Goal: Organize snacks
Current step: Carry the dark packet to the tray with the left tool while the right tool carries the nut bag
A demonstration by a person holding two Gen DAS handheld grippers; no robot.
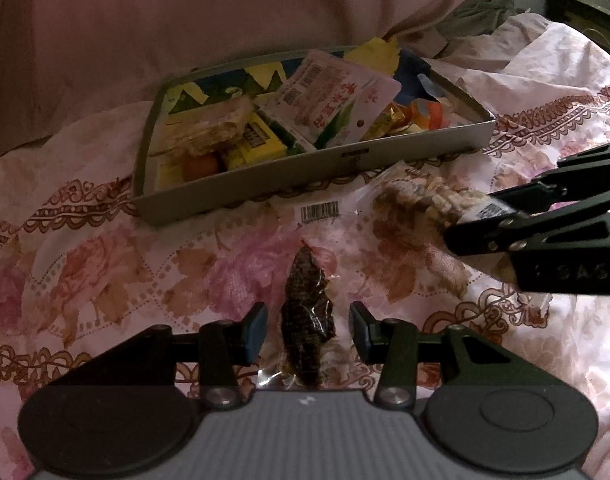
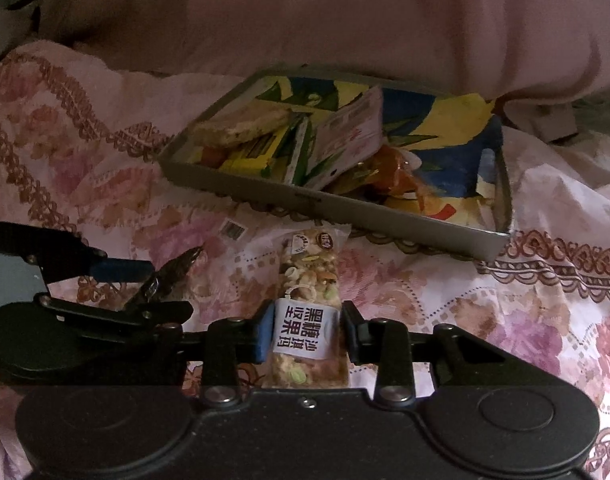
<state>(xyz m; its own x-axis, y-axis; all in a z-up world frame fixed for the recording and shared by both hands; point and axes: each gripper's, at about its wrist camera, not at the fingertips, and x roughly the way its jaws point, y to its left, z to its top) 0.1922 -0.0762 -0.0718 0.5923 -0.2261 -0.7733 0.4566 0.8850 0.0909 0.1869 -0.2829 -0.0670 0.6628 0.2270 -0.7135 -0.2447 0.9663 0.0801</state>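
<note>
On the floral bedsheet (image 1: 105, 264), just in front of the grey snack tray (image 1: 241, 192): right gripper (image 2: 307, 330) clamped on a nut bar (image 2: 309, 280) in clear wrapper, pads pressing both sides at its white label. Bar's far end points toward the tray's near wall, close to it but outside. Left gripper (image 1: 308, 330) straddles a dark wrapped snack (image 1: 309, 320) lying on the sheet; visible gap on both sides, pads not touching, so jaws open around it. The two grippers sit side by side, the left one's snack beside the bar. Tray holds mixed packets: pink-white pouch (image 1: 337, 100), yellow box (image 1: 257, 140), a second nut bar (image 1: 209, 128). Small barcode label (image 1: 320, 212) loose on sheet between tray and dark snack.
</note>
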